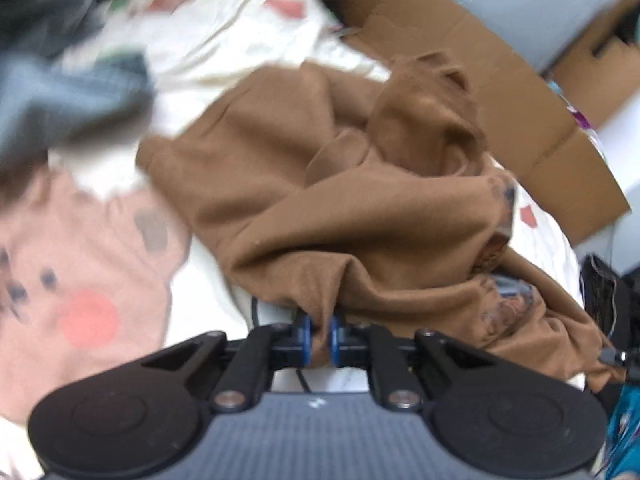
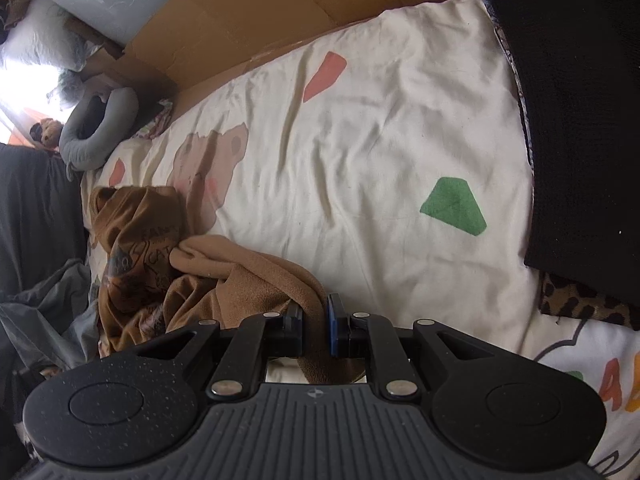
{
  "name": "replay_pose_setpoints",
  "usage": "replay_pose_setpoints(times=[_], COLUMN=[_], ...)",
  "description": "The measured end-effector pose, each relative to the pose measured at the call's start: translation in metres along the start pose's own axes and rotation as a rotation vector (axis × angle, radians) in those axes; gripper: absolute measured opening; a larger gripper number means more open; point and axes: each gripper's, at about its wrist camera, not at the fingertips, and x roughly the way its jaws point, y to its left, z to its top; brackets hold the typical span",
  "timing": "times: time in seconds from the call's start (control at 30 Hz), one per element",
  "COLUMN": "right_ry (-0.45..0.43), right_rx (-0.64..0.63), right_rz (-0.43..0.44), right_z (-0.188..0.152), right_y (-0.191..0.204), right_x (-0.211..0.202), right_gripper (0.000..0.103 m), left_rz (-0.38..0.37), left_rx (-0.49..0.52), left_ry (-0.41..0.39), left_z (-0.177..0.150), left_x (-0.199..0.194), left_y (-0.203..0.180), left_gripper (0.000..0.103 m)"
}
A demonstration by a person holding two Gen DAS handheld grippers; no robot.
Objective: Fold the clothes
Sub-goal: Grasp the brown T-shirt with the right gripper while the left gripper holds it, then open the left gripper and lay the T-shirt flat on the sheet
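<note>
Bedsheet (image 2: 360, 140): cream, printed with coloured shapes, spread under everything.
Cardboard (image 2: 248, 8): stood along the far edge.
Brown garment (image 1: 320, 200): crumpled on the bedsheet, stretched between both tongs.
Left gripper (image 1: 319, 338): clamped on a fold.
Right gripper (image 2: 316, 326): clamped on a hem.

Open room: the cream sheet (image 2: 380, 140) lies bare ahead of the right gripper (image 2: 319, 322).
Left side: crumpled brown garment (image 2: 208, 280), grey clothes (image 2: 48, 308) beyond it.
Far edge: cardboard wall (image 2: 248, 12).
Right edge: black cushion (image 2: 580, 120).
Left gripper (image 1: 319, 334): brown heap directly ahead; a blurred dark thing (image 1: 60, 92), perhaps clothing, upper left.
</note>
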Motion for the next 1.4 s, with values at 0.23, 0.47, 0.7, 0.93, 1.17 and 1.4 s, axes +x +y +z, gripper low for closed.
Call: replay_pose_setpoints(times=[0.23, 0.47, 0.7, 0.93, 1.17, 1.4], right_ry=[-0.021, -0.014, 0.011, 0.028, 0.038, 0.045], right_rx=[-0.037, -0.096, -0.127, -0.149, -0.154, -0.152], right_rz=[-0.003, 0.003, 0.008, -0.004, -0.036, -0.083], right_z=[0.001, 0.002, -0.010, -0.026, -0.045, -0.068], right_y=[0.000, 0.002, 0.006, 0.009, 0.006, -0.002], right_x=[-0.015, -0.035, -0.062, -0.093, -0.126, -0.164], right_gripper=[0.010, 0.010, 0.010, 0.010, 0.010, 0.010], left_rz=[0.016, 0.046, 0.049, 0.054, 0.051, 0.035], left_rx=[0.035, 0.092, 0.123, 0.122, 0.056, -0.006], left_ry=[-0.089, -0.141, -0.151, -0.121, -0.063, 0.002], left_z=[0.031, 0.065, 0.084, 0.063, 0.021, -0.029], left_x=[-0.061, -0.112, -0.131, -0.167, -0.192, -0.203], left_y=[0.000, -0.007, -0.028, -0.033, -0.029, -0.025], left_gripper=[0.006, 0.006, 0.006, 0.005, 0.004, 0.004])
